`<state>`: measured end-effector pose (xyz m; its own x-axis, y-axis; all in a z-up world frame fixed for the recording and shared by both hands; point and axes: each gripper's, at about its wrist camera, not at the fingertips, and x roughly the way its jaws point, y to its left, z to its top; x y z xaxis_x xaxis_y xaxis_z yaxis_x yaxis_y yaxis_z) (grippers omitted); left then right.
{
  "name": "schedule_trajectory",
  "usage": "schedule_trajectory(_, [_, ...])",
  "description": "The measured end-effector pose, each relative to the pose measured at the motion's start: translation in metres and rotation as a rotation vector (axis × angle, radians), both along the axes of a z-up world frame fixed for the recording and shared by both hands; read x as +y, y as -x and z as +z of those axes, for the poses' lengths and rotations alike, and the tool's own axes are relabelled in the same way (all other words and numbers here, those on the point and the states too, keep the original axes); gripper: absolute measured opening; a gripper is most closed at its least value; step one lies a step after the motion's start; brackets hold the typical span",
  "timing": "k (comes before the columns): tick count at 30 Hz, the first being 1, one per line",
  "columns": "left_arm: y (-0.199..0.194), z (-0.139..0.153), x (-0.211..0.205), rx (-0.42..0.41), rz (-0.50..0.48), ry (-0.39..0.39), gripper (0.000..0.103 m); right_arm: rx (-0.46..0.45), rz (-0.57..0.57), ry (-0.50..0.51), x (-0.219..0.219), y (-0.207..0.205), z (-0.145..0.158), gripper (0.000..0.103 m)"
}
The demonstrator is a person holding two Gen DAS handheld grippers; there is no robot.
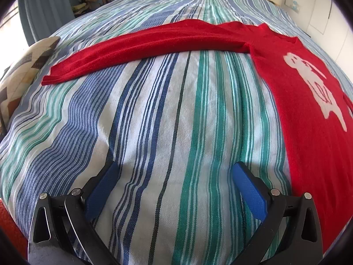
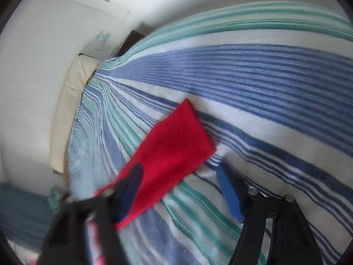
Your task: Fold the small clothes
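Both low over bedspread (image 1: 154, 114), seemingly.

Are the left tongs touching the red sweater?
Apart. In the left wrist view the left tongs are open over striped bedspread, with the red sweater off to the side.

A small red knitted long-sleeved sweater (image 1: 297, 101) lies spread flat, front up, on a bed covered with a blue, green and white striped cloth (image 1: 167, 119). A white animal-shaped motif (image 1: 313, 84) marks its chest. One sleeve (image 1: 141, 46) stretches straight out sideways, cuff flat on the stripes. In the right wrist view, the other sleeve end (image 2: 172, 145) appears blurred and slanted above the cover.
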<state>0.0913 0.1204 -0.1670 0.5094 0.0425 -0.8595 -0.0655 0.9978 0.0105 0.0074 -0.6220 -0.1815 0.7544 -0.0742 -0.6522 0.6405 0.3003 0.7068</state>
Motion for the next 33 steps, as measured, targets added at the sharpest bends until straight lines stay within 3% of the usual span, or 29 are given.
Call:
schedule_trajectory(4, [-0.001, -0.002, -0.002, -0.012, 0.004, -0.019, 0.102, -0.028, -0.076, 0.018, -0.008, -0.010, -0.010, 0.062])
schedule_trajectory(5, [-0.001, -0.002, -0.003, -0.014, 0.003, -0.022, 0.102, 0.004, -0.059, 0.038, -0.008, -0.019, -0.010, 0.047])
schedule_trajectory(6, [-0.001, -0.002, -0.003, -0.014, 0.003, -0.023, 0.102, 0.049, -0.030, 0.058, -0.008, -0.027, -0.009, 0.011])
schedule_trajectory(7, [-0.001, -0.001, -0.002, -0.013, 0.003, -0.020, 0.102, 0.112, -0.006, 0.079, -0.009, -0.035, -0.007, 0.007])
schedule_trajectory(10, [0.000, -0.001, -0.002, -0.016, 0.005, -0.018, 0.102, 0.153, 0.011, 0.192, 0.000, -0.046, 0.026, 0.007])
schedule_trajectory(14, [-0.001, -0.002, -0.003, -0.014, 0.012, -0.026, 0.103, 0.063, 0.248, 0.438, 0.057, -0.094, 0.121, 0.007])
schedule_trajectory(18, [-0.003, -0.002, -0.002, -0.009, 0.011, -0.020, 0.102, -0.096, 0.550, 0.556, 0.163, -0.157, 0.200, 0.007])
schedule_trajectory(22, [-0.002, -0.001, -0.001, -0.012, 0.008, -0.018, 0.102, -0.180, 0.817, 0.607, 0.284, -0.218, 0.225, 0.007])
schedule_trajectory(23, [-0.002, -0.001, -0.001, -0.014, 0.007, -0.020, 0.102, -0.189, 0.881, 0.607, 0.314, -0.232, 0.221, 0.007])
schedule_trajectory(25, [-0.001, -0.001, -0.002, -0.017, 0.007, -0.024, 0.102, -0.180, 1.038, 0.535, 0.368, -0.260, 0.202, 0.019])
schedule_trajectory(27, [-0.001, -0.001, -0.002, -0.017, 0.007, -0.025, 0.102, -0.071, 1.190, 0.420, 0.410, -0.284, 0.168, 0.082])
schedule_trajectory(28, [-0.001, -0.001, -0.002, -0.017, 0.007, -0.024, 0.102, -0.023, 1.232, 0.396, 0.423, -0.288, 0.155, 0.082])
schedule_trajectory(30, [-0.001, -0.001, -0.002, -0.015, 0.006, -0.023, 0.102, -0.017, 1.258, 0.411, 0.431, -0.280, 0.149, 0.081])
schedule_trajectory(33, [-0.001, -0.001, -0.002, -0.014, 0.007, -0.025, 0.102, -0.060, 1.203, 0.421, 0.393, -0.266, 0.163, 0.081])
